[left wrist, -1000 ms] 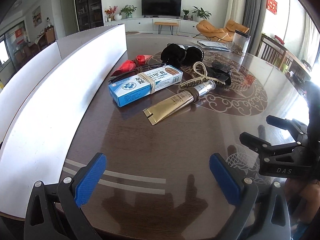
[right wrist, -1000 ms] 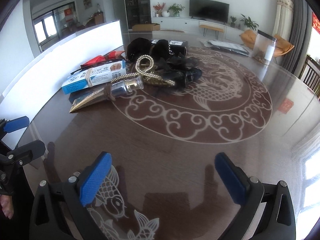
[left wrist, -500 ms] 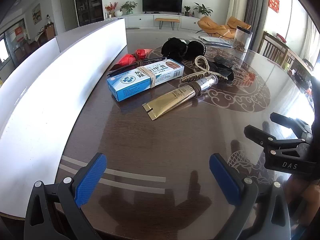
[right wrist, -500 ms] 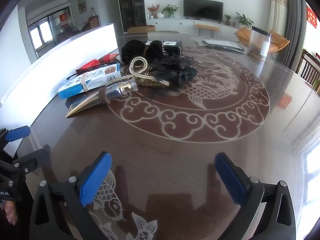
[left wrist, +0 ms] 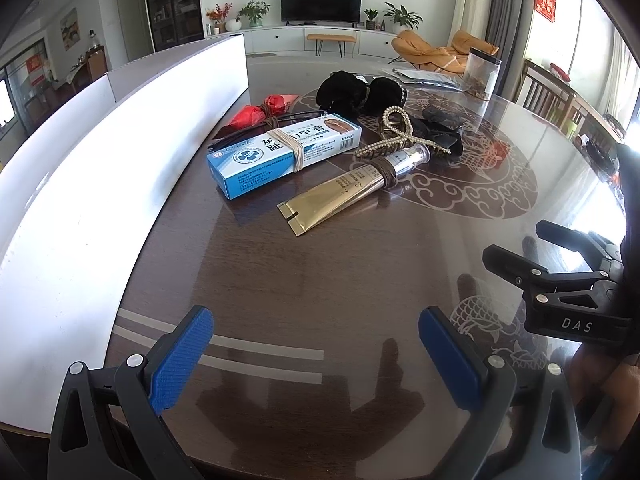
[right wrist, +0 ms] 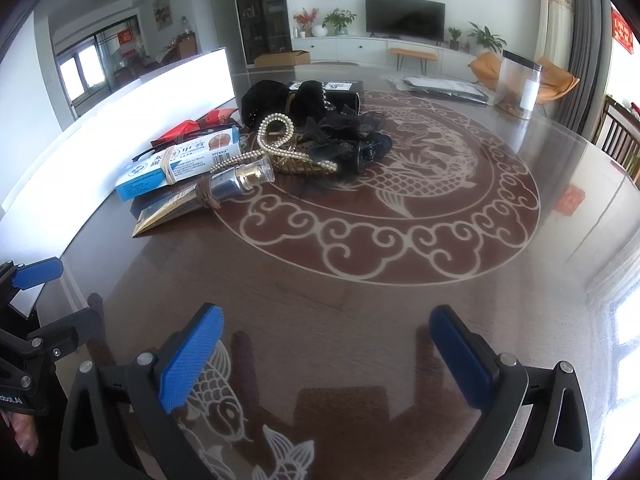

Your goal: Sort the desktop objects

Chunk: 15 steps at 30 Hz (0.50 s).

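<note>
A home living room (television (left wrist: 321, 3), orange armchair (left wrist: 424, 50)).

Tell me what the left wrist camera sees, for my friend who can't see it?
The open left gripper hovers over a dark round table, holding nothing. Ahead lie a blue box, a gold tube, a pearl clip and black hair things.

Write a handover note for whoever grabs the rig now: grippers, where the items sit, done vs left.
Left gripper: open, empty, hovering over the near table edge.
Right gripper: open, empty, over the fish inlay.
Items lie clustered at the far left of the table: blue medicine box with a rubber band, gold tube beside it, pearl hair clip, black hair accessories, red packet.
Done: nothing looks sorted.
Left: everything; the gold tube is nearest.
</note>
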{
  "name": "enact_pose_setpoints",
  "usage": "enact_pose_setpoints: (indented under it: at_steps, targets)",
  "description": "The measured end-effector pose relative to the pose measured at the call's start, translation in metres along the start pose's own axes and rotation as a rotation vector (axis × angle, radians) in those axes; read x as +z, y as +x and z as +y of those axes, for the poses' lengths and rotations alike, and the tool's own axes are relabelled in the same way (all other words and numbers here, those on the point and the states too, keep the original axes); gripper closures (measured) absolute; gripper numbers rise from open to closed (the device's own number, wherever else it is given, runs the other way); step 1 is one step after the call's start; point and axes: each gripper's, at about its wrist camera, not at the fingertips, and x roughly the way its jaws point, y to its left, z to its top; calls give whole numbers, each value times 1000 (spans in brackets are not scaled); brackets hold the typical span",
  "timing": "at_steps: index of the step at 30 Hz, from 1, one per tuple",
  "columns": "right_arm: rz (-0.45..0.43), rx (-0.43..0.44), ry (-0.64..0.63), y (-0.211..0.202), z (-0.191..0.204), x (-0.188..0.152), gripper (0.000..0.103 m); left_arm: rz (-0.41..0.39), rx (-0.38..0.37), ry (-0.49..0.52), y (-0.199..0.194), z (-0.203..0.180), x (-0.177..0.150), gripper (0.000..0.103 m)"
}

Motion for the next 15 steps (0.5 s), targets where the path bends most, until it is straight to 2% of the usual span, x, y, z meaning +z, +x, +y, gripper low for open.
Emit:
enact_pose_setpoints:
  at_steps: [15]
  targets:
    - [11, 3, -2, 3, -1, 0, 0, 12, -6, 10, 3, -3, -1, 0]
